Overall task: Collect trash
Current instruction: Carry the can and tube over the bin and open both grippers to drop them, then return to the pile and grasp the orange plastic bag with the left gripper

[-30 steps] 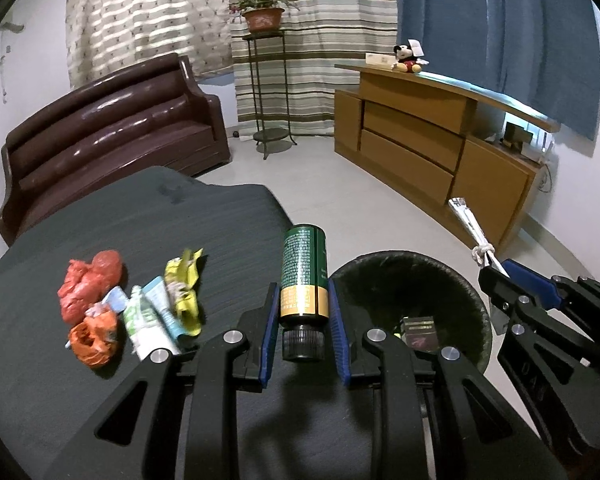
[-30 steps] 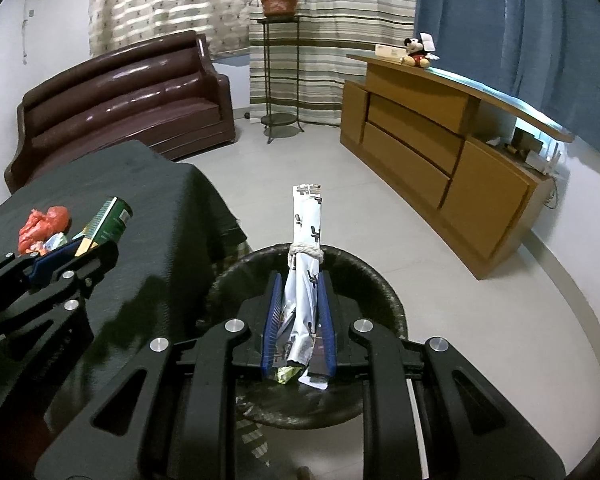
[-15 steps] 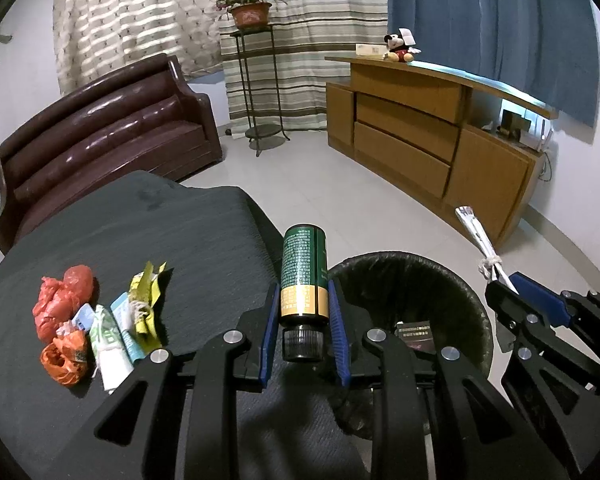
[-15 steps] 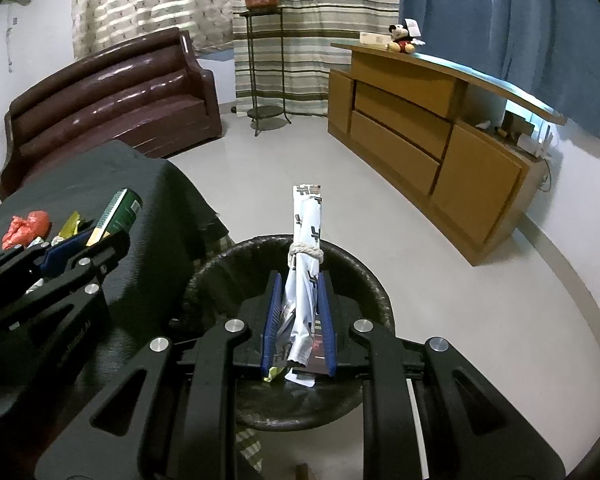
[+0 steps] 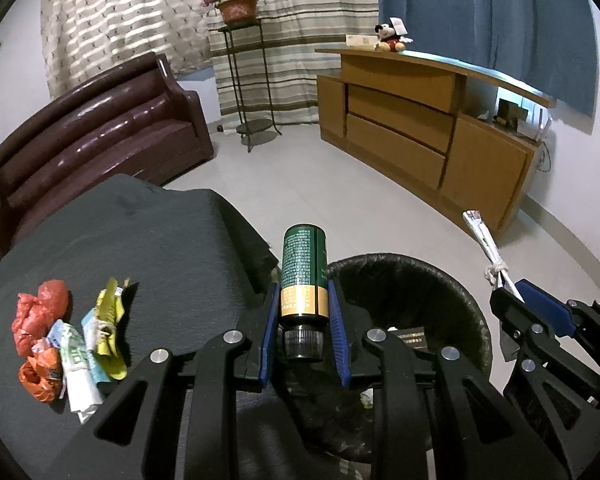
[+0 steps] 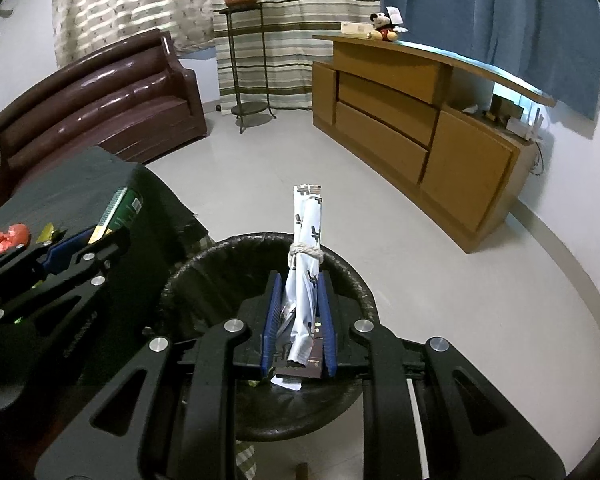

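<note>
Left gripper (image 5: 303, 312): its blue pads pinched a green and gold bottle (image 5: 303, 276) just above the black cap, the cap end toward the camera, the bottom pointing away.
Bottle's place: held over the edge of the table (image 5: 148, 240), just beside the rim of the bin (image 5: 440, 276).
Right gripper (image 6: 298, 312): its pads pinched a white wrapper (image 6: 306, 264), rolled long and tied with a string knot, its free end sticking out beyond the fingertips.
Wrapper's place: held right above the bin's opening.
Bin: round, lined with a black bag, on the floor beside the table; a dark box (image 5: 410, 336) and small scraps lay inside.
Table: dark cloth over it; near its left edge lay a pile of trash (image 5: 66, 336), red and orange bags, a green and white tube, a yellow wrapper, all touching.
Room: a brown sofa (image 5: 92, 136) behind the table, a wooden cabinet (image 5: 420, 128) on the right.
</note>
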`<state>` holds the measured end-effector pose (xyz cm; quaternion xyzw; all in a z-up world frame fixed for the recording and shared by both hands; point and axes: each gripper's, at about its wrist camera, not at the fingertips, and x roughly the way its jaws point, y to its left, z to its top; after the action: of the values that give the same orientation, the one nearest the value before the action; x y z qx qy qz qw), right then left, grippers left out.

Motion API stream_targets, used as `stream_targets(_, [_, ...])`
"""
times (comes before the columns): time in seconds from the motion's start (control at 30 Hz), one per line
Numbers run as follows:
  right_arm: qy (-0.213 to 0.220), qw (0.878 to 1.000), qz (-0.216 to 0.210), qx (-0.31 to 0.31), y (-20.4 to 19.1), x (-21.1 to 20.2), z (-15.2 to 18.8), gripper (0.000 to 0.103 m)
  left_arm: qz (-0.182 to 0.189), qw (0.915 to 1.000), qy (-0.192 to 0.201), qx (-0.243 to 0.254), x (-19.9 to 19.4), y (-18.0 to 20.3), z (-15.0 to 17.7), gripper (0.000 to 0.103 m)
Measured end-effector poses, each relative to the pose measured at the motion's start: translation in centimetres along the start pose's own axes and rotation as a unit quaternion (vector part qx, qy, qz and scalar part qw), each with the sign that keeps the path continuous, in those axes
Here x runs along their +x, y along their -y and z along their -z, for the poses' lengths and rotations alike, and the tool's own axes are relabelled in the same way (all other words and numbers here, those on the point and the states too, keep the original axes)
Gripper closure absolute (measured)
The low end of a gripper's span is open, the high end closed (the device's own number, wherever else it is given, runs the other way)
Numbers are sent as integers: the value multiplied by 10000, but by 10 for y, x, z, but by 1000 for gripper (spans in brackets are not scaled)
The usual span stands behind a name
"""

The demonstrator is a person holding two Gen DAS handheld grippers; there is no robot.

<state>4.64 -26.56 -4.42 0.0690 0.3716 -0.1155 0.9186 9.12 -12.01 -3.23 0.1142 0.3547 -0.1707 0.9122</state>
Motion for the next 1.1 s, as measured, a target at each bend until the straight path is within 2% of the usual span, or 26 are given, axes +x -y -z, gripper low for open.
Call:
stream_targets(0.07, [-22,10000,-7,41,2,2,1,81,-22,10000,-25,58,1,2,0,74])
stream_targets(0.13, [-10,10000,30,72,2,2,2,76,-40,10000,-33,81,2,4,0,62])
stream_targets(0.3, [16,9999,81,136,6,1,2,68,-59,10000,11,20,1,1,-3,51])
stream_targets(0.37, [32,9998,103,143,6,0,2,67,-62,10000,12,-2,0,1,-3,50])
stream_targets(0.53, [77,9999,41,75,1,-3,3,54,-84,9999,11,-81,-6,-6,-1,49])
stream_targets(0.67, [134,9997,-186,76,-5,-7,4,44,-153,9998,47,-134,-16,-18,3,49])
stream_targets(0.87, [130,9979,-633,62,-28,-14,7,43,-369,9988,92,-321,-32,-50,13,45])
stream_targets(1.1, [118,9954,-814,-482,-69,-24,16,43,-686,9953,16,-689,-49,-100,29,42])
